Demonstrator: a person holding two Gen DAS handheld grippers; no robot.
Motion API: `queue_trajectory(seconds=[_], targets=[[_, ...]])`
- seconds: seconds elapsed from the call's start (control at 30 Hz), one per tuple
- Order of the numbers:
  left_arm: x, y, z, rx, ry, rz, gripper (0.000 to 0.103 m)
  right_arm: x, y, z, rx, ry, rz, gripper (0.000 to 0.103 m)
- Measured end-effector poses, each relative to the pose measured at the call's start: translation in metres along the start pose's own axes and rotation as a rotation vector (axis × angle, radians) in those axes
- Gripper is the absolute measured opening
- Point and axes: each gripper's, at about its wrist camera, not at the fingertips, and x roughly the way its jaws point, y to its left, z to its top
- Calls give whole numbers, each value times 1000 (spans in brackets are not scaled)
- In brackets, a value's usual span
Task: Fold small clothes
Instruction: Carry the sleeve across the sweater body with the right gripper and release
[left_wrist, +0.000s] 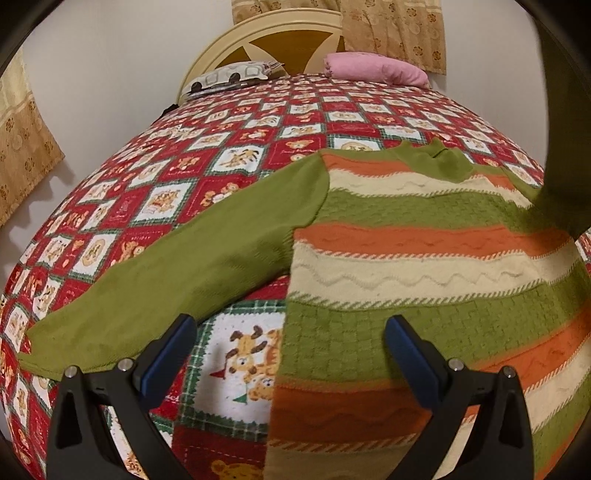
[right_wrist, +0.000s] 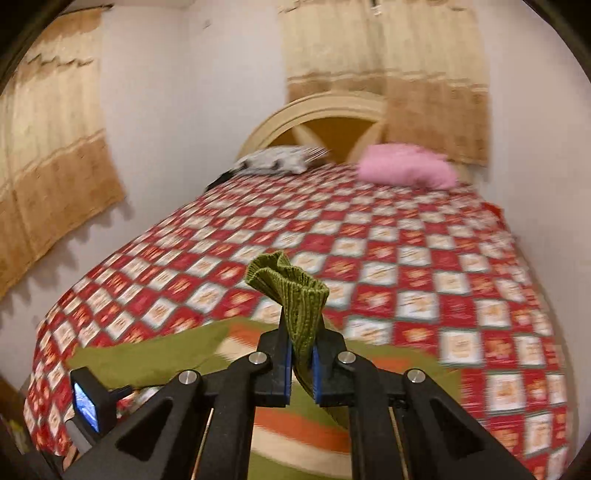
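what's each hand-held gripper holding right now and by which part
The right hand-held gripper is shut on the sweater's green ribbed cuff, at the end of a sleeve. The left hand-held gripper is open over the sweater, holding nothing.

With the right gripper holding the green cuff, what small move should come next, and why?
Probably carry the cuff across and lay it on the striped sweater. The right gripper is shut on it, lifted above the bed, while the other sleeve lies spread and the left gripper is open.

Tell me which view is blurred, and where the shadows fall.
Right wrist view: the bedspread and curtains smear with motion, while the green cuff stays sharp. Left wrist view: mostly sharp, with a scalloped curtain shadow on the wall.
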Motion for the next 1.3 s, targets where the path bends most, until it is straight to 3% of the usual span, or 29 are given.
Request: queue_trajectory(seconds=[0.13,0.3,0.37,0.4,0.43,0.5,0.63,0.77,0.83,0.97,1.03,1.07,1.13,1.3], targets=[[-1,8,-3,-12,0,3,103,69,56,-42,-15,89,81,7],[-4,18,-4,-27,-13,6,103,141,91,-98,29,208,147,9],[-6,22,-4,-24,-14,-2,103,147,91,-110,39,246,172,24],[-7,23,-3,-13,-13,-13,103,143,87,-115,43,252,175,51],[-7,24,-3,-7,-8,-22,103,138,83,-117,48,250,181,64],[-7,29,-1,-2,10,-50,103,118,67,-119,57,222,185,64],[-7,33,9,-11,21,-87,103,71,21,-124,43,187,87,64],[-9,20,28,-21,17,-220,101,32,-29,-135,58,177,-26,64],[-2,9,37,-35,34,-286,91,18,-49,-144,58,182,-57,64],[26,-15,44,-32,90,-319,71,4,-83,-164,65,214,-136,64],[42,-26,42,-29,133,-309,47,4,-98,-177,58,253,-213,65],[49,-31,41,-21,133,-294,43,5,-103,-180,52,265,-239,65],[42,-34,41,-6,75,-312,8,6,-119,-188,61,280,-270,65],[19,-22,50,-31,-2,-314,7,15,-139,-192,117,277,-257,65]])
